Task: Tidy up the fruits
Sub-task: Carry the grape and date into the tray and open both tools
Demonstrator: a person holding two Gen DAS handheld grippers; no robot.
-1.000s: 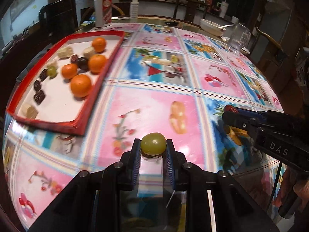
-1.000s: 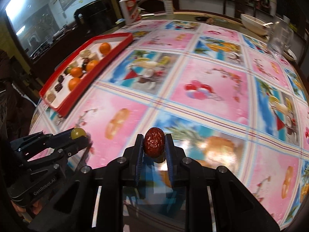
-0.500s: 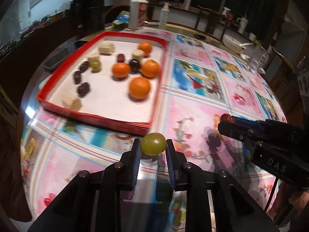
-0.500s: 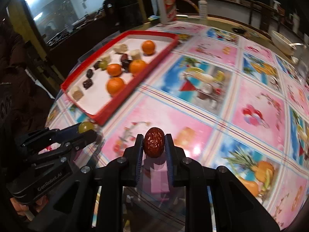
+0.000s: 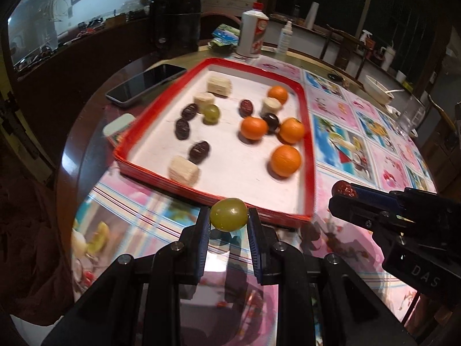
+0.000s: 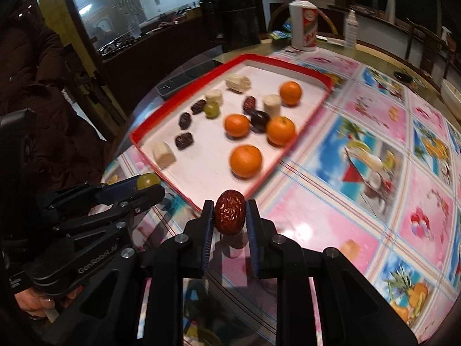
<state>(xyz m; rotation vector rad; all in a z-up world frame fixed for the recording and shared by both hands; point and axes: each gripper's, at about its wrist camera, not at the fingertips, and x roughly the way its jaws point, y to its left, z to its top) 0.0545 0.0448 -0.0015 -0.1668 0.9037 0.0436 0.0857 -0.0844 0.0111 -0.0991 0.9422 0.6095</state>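
The left gripper (image 5: pixel 228 222) is clamped on a round green grape (image 5: pixel 228 214), and the right gripper (image 6: pixel 229 219) on a wrinkled dark-red date (image 6: pixel 229 215). Both hover just short of the near rim of the shallow red-edged tray with a white floor (image 5: pixel 308 132).

This looks like the carrying step: each fruit is on its way to the tray. Next, each should clear the raised rim and come down beside its own kind, the grape by the other green grape (image 5: pixel 211 113) at the left, the date near the dark dates (image 5: pixel 198 152).

Four oranges (image 5: pixel 285 160) crowd the right half, and pale cut chunks (image 5: pixel 183 170) sit near the front edge, narrowing the landing spots. A dark phone (image 5: pixel 145 83) and white bottle (image 5: pixel 252 34) lie beyond the tray, out of the way.
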